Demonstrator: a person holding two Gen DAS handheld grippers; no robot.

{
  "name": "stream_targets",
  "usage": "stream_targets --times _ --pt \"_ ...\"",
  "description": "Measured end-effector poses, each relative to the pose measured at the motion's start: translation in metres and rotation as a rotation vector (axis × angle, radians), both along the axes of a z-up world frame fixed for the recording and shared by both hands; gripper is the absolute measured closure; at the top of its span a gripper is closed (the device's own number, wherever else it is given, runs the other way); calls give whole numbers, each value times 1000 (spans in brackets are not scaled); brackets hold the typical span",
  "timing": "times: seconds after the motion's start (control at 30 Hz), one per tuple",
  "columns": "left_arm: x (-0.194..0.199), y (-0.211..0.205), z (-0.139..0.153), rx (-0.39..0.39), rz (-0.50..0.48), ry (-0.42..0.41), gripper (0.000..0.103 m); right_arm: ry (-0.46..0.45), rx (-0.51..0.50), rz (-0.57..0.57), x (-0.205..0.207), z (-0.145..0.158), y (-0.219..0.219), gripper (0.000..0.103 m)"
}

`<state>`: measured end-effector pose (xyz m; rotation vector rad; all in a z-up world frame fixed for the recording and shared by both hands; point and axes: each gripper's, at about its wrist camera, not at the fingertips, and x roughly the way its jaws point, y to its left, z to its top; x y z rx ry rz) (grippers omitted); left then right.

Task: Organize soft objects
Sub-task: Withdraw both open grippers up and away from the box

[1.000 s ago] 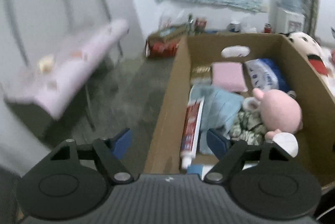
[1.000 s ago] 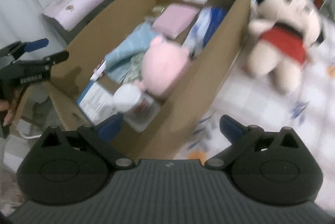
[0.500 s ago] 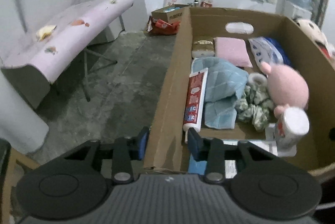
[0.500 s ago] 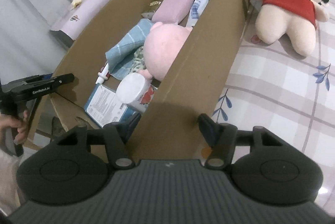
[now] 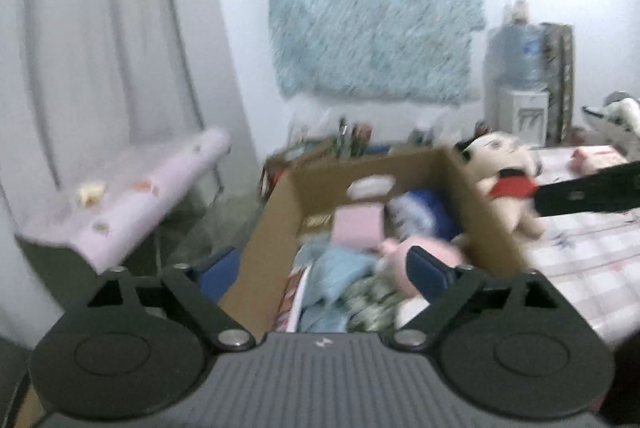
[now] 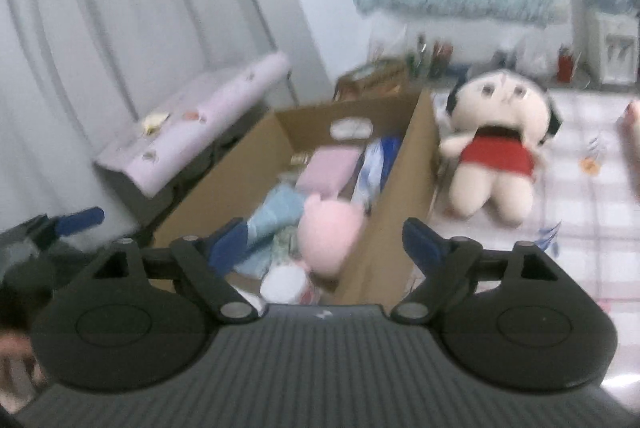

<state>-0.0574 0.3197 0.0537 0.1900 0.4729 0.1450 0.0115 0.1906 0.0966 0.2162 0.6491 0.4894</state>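
Left wrist view, claw: the left gripper (image 5: 324,264) stands wide apart with nothing between its blue pads; the jaws have just been opening.
Left wrist view, box: the open brown cardboard box (image 5: 260,228) sits below and ahead, its near left wall between the fingers, probably because the box was just let go.
Left wrist view, contents: a round pink plush toy (image 5: 400,252), a folded light-blue towel (image 5: 340,268) and a flat pink sponge-like pad (image 5: 357,224) lie packed inside.
Right wrist view, claw: the right gripper (image 6: 326,244) is also spread and empty, jaws just opening, straddling the box's right wall.
Right wrist view, loose toy: a cream plush doll in a red dress with black hair (image 6: 496,147) lies on the checked bedsheet (image 6: 592,203) just beside the box, outside it, likely the next soft thing to collect.
Right wrist view, blur: both views are smeared, so small items are unclear.
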Motion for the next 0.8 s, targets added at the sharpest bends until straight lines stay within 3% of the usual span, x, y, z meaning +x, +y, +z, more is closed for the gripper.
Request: stream_targets --times 0.17,0.27,0.43,0.67,0.8 --pt "-14 -29 5 -28 -42 -36 1 -125 -141 -12 -40 22 8 14" --pt "-20 -36 1 -14 -3 -56 1 -202 -198 -34 -63 24 3 9" --pt "-36 -23 -5 -158 54 -88 1 -226 -224 -115 -80 22 -13 9" --pt "-47 -27 -4 -110 58 -87 0 -226 -187 -152 -93 20 -24 9" --pt "-53 -22 -1 -140 75 -106 0 -236 -189 -115 -103 20 -16 9"
